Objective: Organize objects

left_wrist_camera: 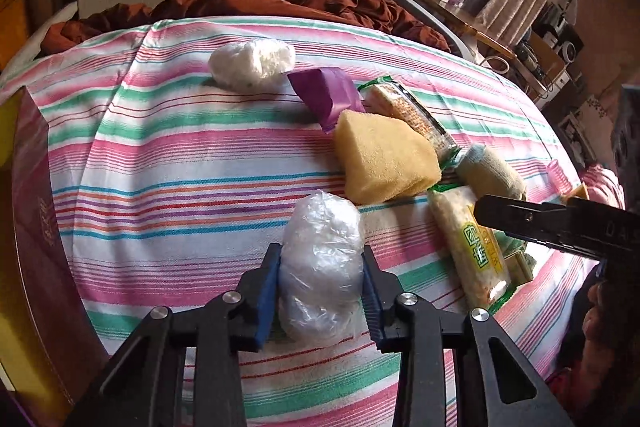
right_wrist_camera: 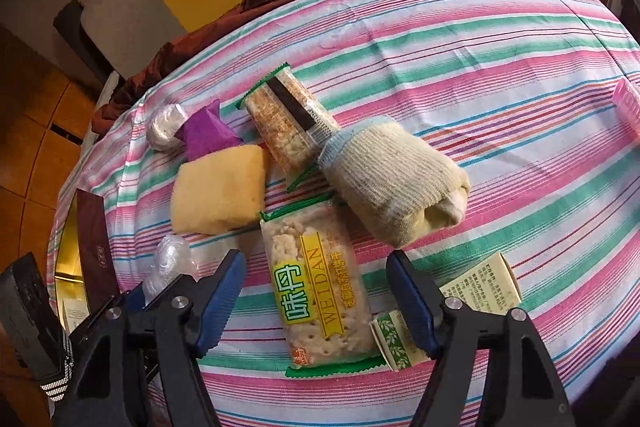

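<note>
Angled down, my left gripper (left_wrist_camera: 320, 279) pinches the clear plastic bundle (left_wrist_camera: 320, 263); my right gripper (right_wrist_camera: 316, 303) spreads over the WEIDAN cracker pack (right_wrist_camera: 316, 287), partly hiding a small carton (right_wrist_camera: 394, 341).

Cracker packet (right_wrist_camera: 316, 291) bore yellow band reading "WEIDAN", beside green panel with large Chinese characters 味丹; smaller Chinese line along band too small to read. Same packet (left_wrist_camera: 472, 247) showed those characters in left wrist view. Cream box (right_wrist_camera: 486, 289) carried fine print, illegible. Maroon box (left_wrist_camera: 40, 219) carried faint gold marks, unreadable.
</note>
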